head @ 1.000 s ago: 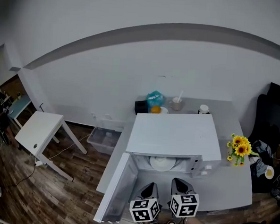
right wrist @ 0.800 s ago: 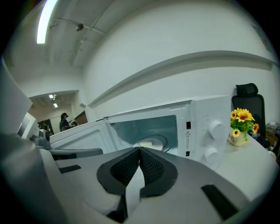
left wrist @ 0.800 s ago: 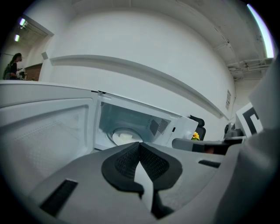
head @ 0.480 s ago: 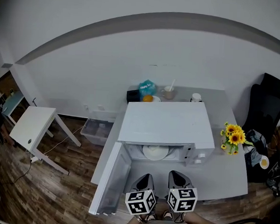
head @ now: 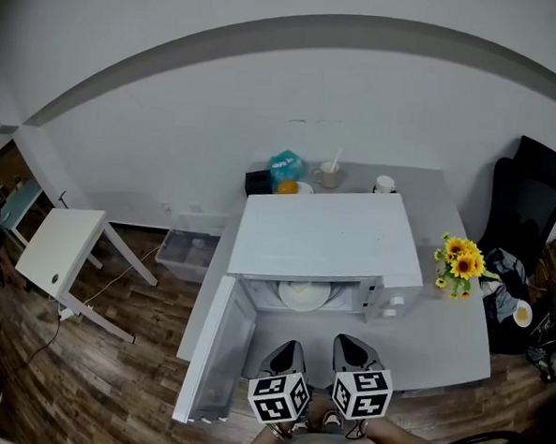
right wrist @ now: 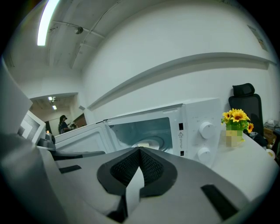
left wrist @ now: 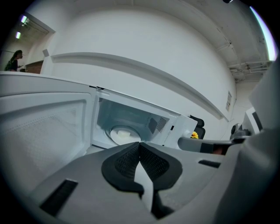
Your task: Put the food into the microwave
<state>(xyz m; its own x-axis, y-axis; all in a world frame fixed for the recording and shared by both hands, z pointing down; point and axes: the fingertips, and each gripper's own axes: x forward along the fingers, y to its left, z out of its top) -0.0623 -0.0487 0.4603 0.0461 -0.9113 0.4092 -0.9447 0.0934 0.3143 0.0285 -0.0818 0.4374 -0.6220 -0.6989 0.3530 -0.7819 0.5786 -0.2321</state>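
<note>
The white microwave stands on a grey table with its door swung wide open to the left. Inside, a white plate of pale food rests on the turntable; the same plate shows in both gripper views. My left gripper and right gripper hover side by side just in front of the open cavity. Both are shut and hold nothing, with their pads pressed together at the tips.
A vase of sunflowers stands right of the microwave. Behind it are a cup with a spoon, a blue bag, an orange and a small white bottle. A black chair is at right, a white side table and a plastic bin at left.
The head view has shifted a little, so the microwave sits slightly more left in the picture. Both grippers stay shut and empty in front of the open door.
</note>
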